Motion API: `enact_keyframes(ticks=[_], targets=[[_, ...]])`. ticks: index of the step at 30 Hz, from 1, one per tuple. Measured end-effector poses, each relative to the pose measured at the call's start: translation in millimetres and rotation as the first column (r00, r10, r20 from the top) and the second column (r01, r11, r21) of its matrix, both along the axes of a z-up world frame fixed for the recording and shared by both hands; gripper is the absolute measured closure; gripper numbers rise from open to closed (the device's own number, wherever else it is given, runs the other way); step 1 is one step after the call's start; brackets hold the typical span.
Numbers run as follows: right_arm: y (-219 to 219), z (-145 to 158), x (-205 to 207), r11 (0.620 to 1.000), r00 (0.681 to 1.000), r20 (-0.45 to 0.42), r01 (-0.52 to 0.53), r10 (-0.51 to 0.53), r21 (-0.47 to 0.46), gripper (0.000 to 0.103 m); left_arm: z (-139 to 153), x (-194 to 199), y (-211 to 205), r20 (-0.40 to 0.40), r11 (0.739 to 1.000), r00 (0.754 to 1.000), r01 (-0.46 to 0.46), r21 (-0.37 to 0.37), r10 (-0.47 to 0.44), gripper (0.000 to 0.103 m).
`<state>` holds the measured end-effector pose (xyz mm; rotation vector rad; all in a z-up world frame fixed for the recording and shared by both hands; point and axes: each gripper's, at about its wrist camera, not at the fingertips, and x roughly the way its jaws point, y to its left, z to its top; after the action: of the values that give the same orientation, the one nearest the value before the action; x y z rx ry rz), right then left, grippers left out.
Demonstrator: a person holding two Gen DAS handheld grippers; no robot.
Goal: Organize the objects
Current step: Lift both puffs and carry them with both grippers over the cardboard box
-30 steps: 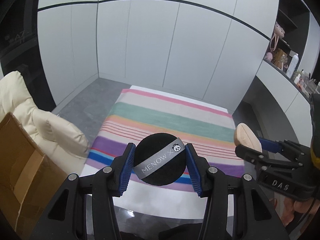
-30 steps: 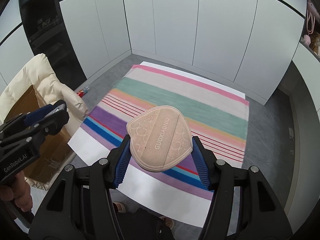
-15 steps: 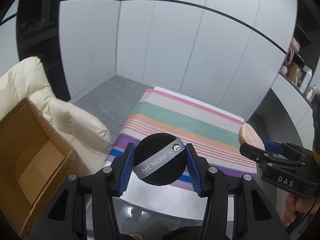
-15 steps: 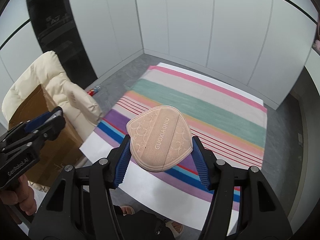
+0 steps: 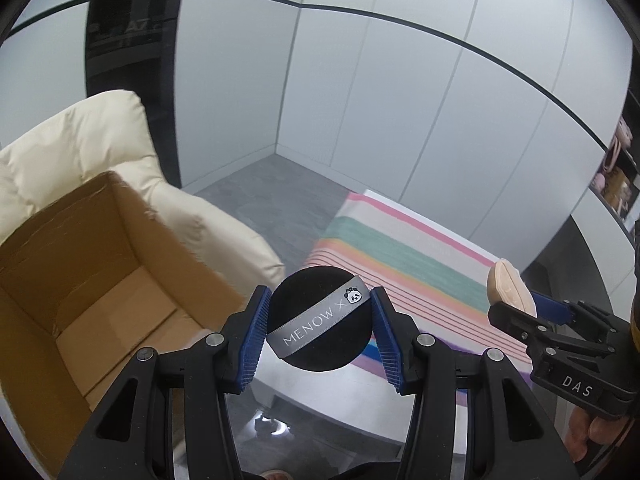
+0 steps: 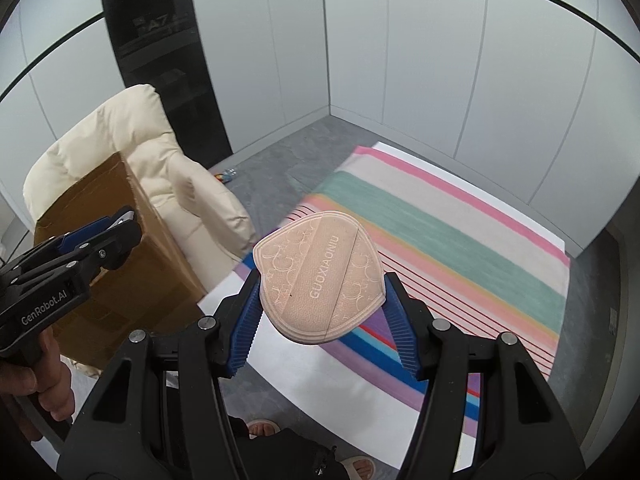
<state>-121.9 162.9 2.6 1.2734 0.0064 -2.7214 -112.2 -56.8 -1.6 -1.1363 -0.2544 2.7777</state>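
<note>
My left gripper [image 5: 319, 322] is shut on a round black powder puff [image 5: 320, 336] with a grey "MENOW" band. My right gripper [image 6: 320, 294] is shut on a heart-shaped beige puff [image 6: 318, 276] marked "GUOXIAONIU". Both are held in the air. An open cardboard box [image 5: 80, 280] stands at the left on a cream armchair [image 5: 80, 152]; the left gripper is near its right edge. In the left wrist view the right gripper [image 5: 516, 300] shows at the right with the beige puff [image 5: 508, 286]. In the right wrist view the left gripper [image 6: 108, 232] shows in front of the box [image 6: 120, 264].
A striped multicoloured cloth [image 6: 440, 240] covers a table ahead and to the right. White cabinet walls [image 5: 400, 100] stand behind. A dark shelf column [image 6: 160, 60] is behind the armchair [image 6: 140, 148]. Shelves with small items [image 5: 616, 172] are at the far right. Grey floor [image 6: 280, 160] lies between chair and table.
Both grippers have swung left toward the armchair. The cardboard box has grown larger in both views and its inside now shows. Both puffs stay gripped.
</note>
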Motion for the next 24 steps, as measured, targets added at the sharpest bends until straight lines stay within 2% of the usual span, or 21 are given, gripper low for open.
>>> enact_keyframes(ticks=[11, 24], targets=[[-53, 5, -7, 0.995, 0.994, -0.026, -0.102, 0.102, -0.010, 0.042, 4, 11, -45, -0.011, 0.996, 0.996, -0.086, -0.002, 0.086, 0.052], [-120, 9, -11, 0.974, 0.973, -0.045, -0.228, 0.227, -0.011, 0.042, 6, 31, -93, -0.016, 0.984, 0.984, -0.176, -0.017, 0.176, 0.051]])
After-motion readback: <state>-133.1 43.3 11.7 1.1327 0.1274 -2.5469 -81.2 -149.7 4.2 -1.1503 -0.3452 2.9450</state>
